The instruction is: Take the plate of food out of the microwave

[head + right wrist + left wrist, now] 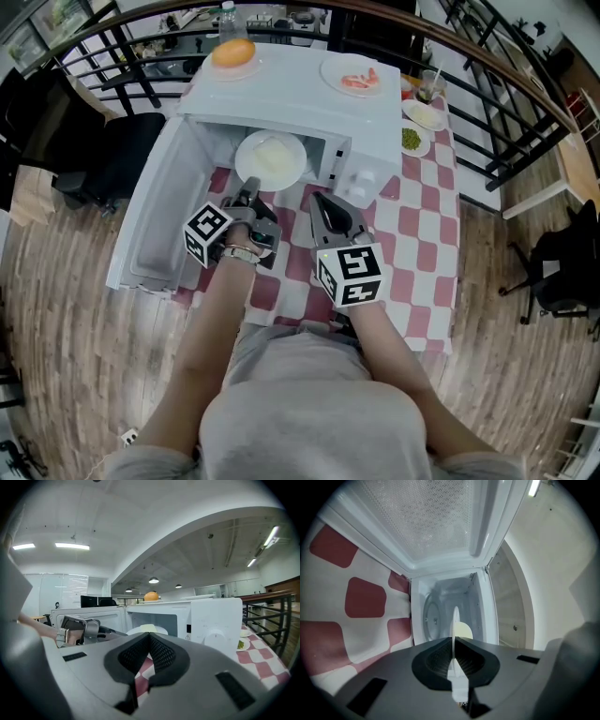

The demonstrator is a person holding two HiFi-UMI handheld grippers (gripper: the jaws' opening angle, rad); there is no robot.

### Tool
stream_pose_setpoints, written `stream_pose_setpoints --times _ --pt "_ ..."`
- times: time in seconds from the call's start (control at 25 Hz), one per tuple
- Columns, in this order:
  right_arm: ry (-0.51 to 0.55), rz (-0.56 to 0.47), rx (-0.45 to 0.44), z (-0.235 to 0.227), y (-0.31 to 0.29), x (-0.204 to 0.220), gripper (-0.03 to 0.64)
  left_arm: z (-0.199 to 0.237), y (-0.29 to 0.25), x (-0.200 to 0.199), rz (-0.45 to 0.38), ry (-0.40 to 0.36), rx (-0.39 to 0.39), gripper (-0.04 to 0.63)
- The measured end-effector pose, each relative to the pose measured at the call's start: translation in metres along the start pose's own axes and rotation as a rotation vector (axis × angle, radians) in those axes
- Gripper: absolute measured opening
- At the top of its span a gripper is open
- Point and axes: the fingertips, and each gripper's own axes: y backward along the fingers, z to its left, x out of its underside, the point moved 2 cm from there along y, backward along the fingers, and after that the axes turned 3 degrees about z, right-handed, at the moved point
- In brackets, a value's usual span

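**Way out lies over the cloth**

The open door (155, 211) walls off the left of the microwave (309, 108), and the plate (272, 157) fills its mouth. In front the checked counter (412, 234) lies bare, except where the right gripper (321, 202) hovers before the control panel (361, 178).

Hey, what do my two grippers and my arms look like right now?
The left gripper and right gripper have grey bodies and black ribbed pads. Each carries a cube with black-and-white square markers; the right cube shows a small green light. The shirt is grey and short-sleeved; a band circles the left wrist.
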Motion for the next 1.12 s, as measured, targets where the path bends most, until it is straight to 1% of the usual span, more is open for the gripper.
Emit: stream_pose_setpoints --times 0.28,0.72,1.12 --pt "0.008 0.0 -0.003 0.003 0.001 -0.001 0.023 -0.01 0.013 0.007 0.012 0.001 0.034 0.015" --pt "0.013 0.001 -0.012 0.007 0.003 0.0 0.023 -0.013 0.03 0.019 0.031 0.007 0.055 0.015" --pt "0.025 0.011 -0.026 0.009 0.004 0.002 0.023 -0.013 0.04 0.023 0.014 0.01 0.063 0.015"
